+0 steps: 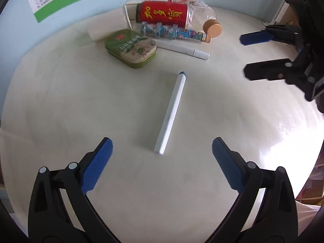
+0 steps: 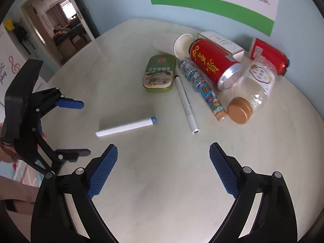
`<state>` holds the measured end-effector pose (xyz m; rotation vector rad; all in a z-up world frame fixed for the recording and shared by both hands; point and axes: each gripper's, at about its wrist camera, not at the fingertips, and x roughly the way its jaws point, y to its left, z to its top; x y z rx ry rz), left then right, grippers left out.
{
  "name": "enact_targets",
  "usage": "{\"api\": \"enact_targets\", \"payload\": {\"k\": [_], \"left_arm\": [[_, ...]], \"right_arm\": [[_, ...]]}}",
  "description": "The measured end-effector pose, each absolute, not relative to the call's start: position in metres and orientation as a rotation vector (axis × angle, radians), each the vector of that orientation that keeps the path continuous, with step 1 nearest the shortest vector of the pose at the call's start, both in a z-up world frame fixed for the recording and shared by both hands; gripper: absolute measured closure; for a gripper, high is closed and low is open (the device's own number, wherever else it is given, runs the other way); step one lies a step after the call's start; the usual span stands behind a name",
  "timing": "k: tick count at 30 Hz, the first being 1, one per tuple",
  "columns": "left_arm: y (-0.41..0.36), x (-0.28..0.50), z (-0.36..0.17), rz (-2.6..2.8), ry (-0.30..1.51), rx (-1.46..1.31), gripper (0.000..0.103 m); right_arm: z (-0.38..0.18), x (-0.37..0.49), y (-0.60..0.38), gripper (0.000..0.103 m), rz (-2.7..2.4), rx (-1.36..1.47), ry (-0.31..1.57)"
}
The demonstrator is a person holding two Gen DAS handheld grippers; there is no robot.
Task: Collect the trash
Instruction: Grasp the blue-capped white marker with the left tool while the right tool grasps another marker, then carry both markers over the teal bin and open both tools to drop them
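Note:
A heap of trash lies at the wall side of a round cream table (image 1: 70,105): two red cans (image 1: 162,13) (image 2: 267,54), a clear jar with a gold lid (image 2: 257,81), a blue candy tube (image 2: 202,87), a green tin (image 1: 131,48), a white pen (image 2: 186,103), a paper cup (image 2: 182,44) and a white box (image 2: 220,40). A white marker with a blue tip (image 1: 172,111) lies apart, nearer me. My left gripper (image 1: 162,143) hangs open over the marker's blunt end. My right gripper (image 2: 163,147) is open and empty, short of the pen.
A light blue wall with a green-and-white poster (image 2: 212,2) stands right behind the heap. An open doorway (image 2: 60,26) shows at the far left of the right wrist view. Each gripper appears in the other's view, at the table's sides (image 1: 244,56) (image 2: 86,128).

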<state>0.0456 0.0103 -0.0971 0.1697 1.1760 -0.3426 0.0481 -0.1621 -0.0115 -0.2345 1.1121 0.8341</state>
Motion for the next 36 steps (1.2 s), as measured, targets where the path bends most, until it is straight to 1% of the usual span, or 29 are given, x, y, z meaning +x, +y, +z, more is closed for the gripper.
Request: {"api": "enact_targets", "payload": {"k": [1, 2, 4, 6, 7, 8, 10, 12, 13, 15, 16, 17, 18, 19, 26, 31, 36], "left_arm": [[0.013, 0.047, -0.099, -0.352, 1.177, 0.161, 0.011], [0.012, 0.054, -0.103, -0.363, 1.177, 0.151, 0.015], [0.011, 0.062, -0.108, -0.377, 1.174, 0.154, 0.016], [0.01, 0.066, -0.111, -0.4, 1.157, 0.15, 0.018], [0.008, 0.068, -0.114, -0.419, 1.15, 0.148, 0.023], [0.005, 0.07, -0.117, -0.424, 1.149, 0.156, 0.032], [0.0, 0.07, -0.12, -0.425, 1.128, 0.199, 0.038], [-0.005, 0.071, -0.122, -0.413, 1.115, 0.236, 0.044], [-0.006, 0.071, -0.122, -0.403, 1.111, 0.243, 0.049], [-0.006, 0.073, -0.122, -0.379, 1.097, 0.247, 0.056], [-0.005, 0.072, -0.121, -0.373, 1.087, 0.252, 0.064], [-0.004, 0.073, -0.121, -0.375, 1.078, 0.25, 0.079], [-0.003, 0.073, -0.121, -0.37, 1.072, 0.25, 0.087], [-0.002, 0.074, -0.121, -0.364, 1.075, 0.244, 0.091], [0.01, 0.074, -0.115, -0.368, 1.087, 0.201, 0.092], [0.022, 0.051, -0.094, -0.354, 1.049, 0.164, 0.092], [0.039, 0.023, -0.08, -0.312, 1.041, 0.138, 0.092]], "right_arm": [[-0.017, 0.055, -0.16, 0.03, 0.836, -0.241, 1.125], [-0.025, 0.064, -0.158, 0.033, 0.834, -0.246, 1.144], [-0.033, 0.075, -0.154, 0.033, 0.839, -0.246, 1.155], [-0.037, 0.08, -0.152, 0.037, 0.839, -0.265, 1.151], [-0.041, 0.084, -0.15, 0.043, 0.84, -0.283, 1.154], [-0.044, 0.087, -0.149, 0.049, 0.844, -0.294, 1.159], [-0.051, 0.092, -0.146, 0.051, 0.851, -0.301, 1.176], [-0.053, 0.094, -0.144, 0.052, 0.848, -0.322, 1.151], [-0.053, 0.095, -0.142, 0.053, 0.84, -0.334, 1.139], [-0.053, 0.096, -0.139, 0.057, 0.832, -0.347, 1.124], [-0.054, 0.096, -0.138, 0.066, 0.818, -0.371, 1.106], [-0.054, 0.095, -0.137, 0.081, 0.812, -0.389, 1.094], [-0.054, 0.095, -0.137, 0.087, 0.817, -0.392, 1.091], [-0.054, 0.096, -0.137, 0.089, 0.818, -0.384, 1.095], [-0.042, 0.09, -0.157, 0.09, 0.812, -0.317, 1.126], [-0.011, 0.073, -0.185, 0.09, 0.824, -0.27, 1.124], [0.019, 0.046, -0.183, 0.09, 0.901, -0.28, 1.099]]}}
